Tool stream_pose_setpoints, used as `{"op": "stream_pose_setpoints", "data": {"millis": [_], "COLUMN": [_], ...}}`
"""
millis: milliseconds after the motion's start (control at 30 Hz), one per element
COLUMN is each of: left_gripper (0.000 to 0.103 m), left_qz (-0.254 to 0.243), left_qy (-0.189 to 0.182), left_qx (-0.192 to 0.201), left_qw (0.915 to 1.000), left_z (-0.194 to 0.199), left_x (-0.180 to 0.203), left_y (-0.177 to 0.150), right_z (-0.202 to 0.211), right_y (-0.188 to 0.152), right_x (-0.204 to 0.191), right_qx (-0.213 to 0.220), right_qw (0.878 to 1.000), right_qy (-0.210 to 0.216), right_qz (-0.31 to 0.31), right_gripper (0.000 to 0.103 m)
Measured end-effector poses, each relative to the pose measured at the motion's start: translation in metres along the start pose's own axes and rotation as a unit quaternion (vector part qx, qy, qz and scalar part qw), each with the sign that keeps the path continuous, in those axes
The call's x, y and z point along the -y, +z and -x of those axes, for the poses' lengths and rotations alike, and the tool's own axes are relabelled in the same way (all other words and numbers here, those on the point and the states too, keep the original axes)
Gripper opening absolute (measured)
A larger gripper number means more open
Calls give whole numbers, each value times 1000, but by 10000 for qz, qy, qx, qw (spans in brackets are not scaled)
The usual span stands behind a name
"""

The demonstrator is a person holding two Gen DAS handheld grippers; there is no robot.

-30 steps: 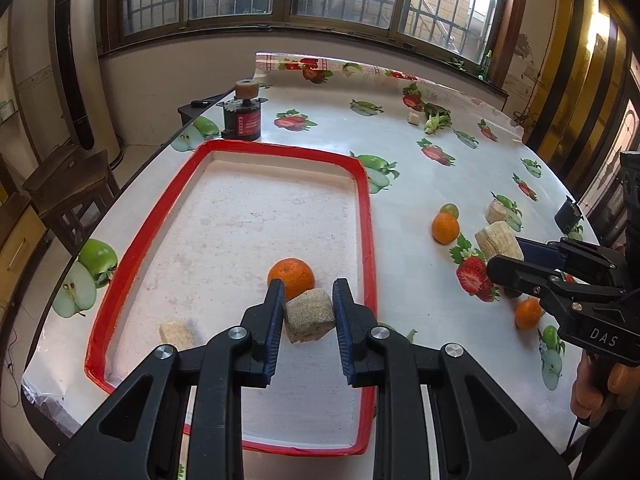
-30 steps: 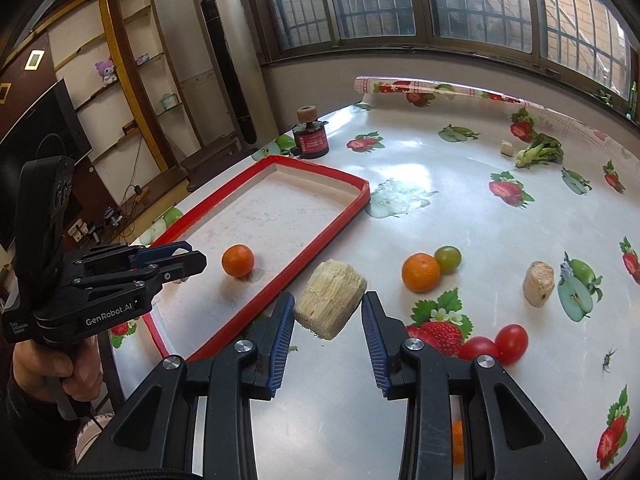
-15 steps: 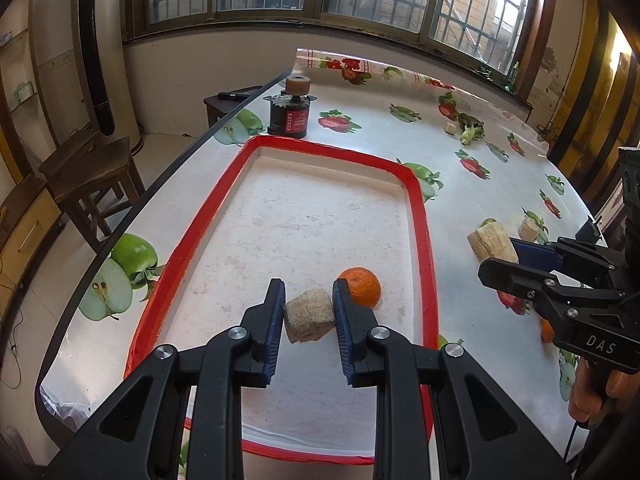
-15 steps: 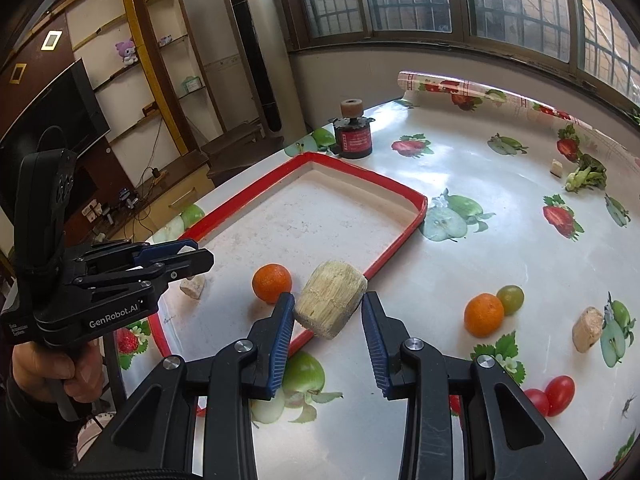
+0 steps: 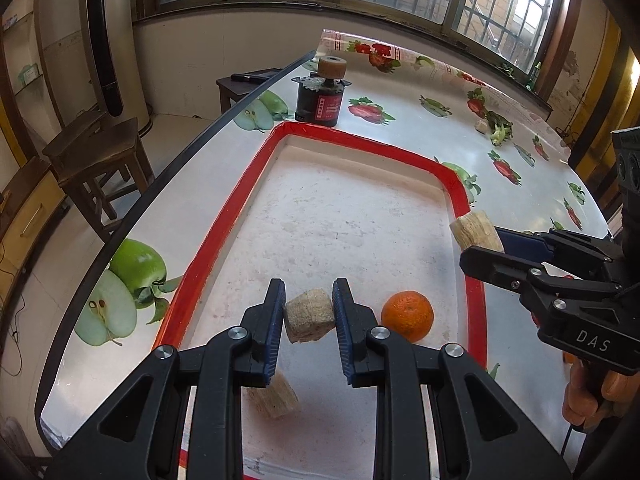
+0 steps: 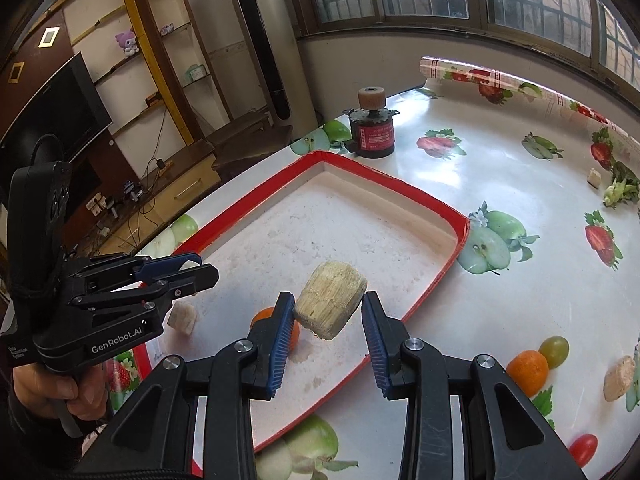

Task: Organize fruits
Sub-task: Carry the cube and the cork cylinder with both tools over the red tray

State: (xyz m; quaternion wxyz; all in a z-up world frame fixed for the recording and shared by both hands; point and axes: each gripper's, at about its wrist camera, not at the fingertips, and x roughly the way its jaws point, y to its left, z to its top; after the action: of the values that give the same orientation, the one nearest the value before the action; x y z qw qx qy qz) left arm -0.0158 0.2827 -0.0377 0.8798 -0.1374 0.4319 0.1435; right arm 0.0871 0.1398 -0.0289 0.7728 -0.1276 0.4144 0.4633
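Two grippers, each clamped on a fibrous chunk, we hold over the red tray (image 5: 218, 256): left gripper (image 5: 308, 312) near the orange (image 5: 407, 315), right gripper (image 6: 328, 320) farther right

Glossy plastic tablecloth (image 6: 460, 184) – matt black plastic tongs (image 5: 308, 314), ribbed blue pads (image 5: 276, 320) – rough, fibrous chunk (image 6: 330, 300).

Two hand-held grippers: left (image 5: 308, 316), right (image 6: 328, 320), each clamped on one fibrous chunk (image 5: 309, 320) (image 6: 330, 305). Two more chunks: one under the left gripper (image 5: 276, 398), one far right of the right gripper (image 6: 618, 378). Two oranges (image 5: 407, 316) (image 6: 527, 373). One green grape (image 6: 554, 352), one cherry tomato (image 6: 583, 449), one red tray (image 6: 424, 200), one black motor (image 6: 372, 132) ahead.
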Motion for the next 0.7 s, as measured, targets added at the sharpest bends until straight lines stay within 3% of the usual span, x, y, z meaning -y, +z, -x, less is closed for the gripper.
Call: {"op": "stream_pose_setpoints", "data": {"millis": [400, 600, 700], "left_gripper": [22, 22, 22], "left_qz": [92, 148, 182], "left_qy": [80, 120, 188], "left_qx": [-421, -409, -430], "left_qw": [9990, 9990, 9987], "left_z": [-31, -31, -30], "left_x": [-8, -7, -8], "left_y": [-4, -5, -6], "right_z": [-58, -67, -66], "right_y": [6, 5, 6], "right_x": [2, 3, 3], "right_qx": [-496, -602, -583], "right_qw": [9987, 9980, 9981], "right_qy": [-89, -139, -125], "right_qz": [86, 128, 124], "right_gripper": [35, 37, 45]}}
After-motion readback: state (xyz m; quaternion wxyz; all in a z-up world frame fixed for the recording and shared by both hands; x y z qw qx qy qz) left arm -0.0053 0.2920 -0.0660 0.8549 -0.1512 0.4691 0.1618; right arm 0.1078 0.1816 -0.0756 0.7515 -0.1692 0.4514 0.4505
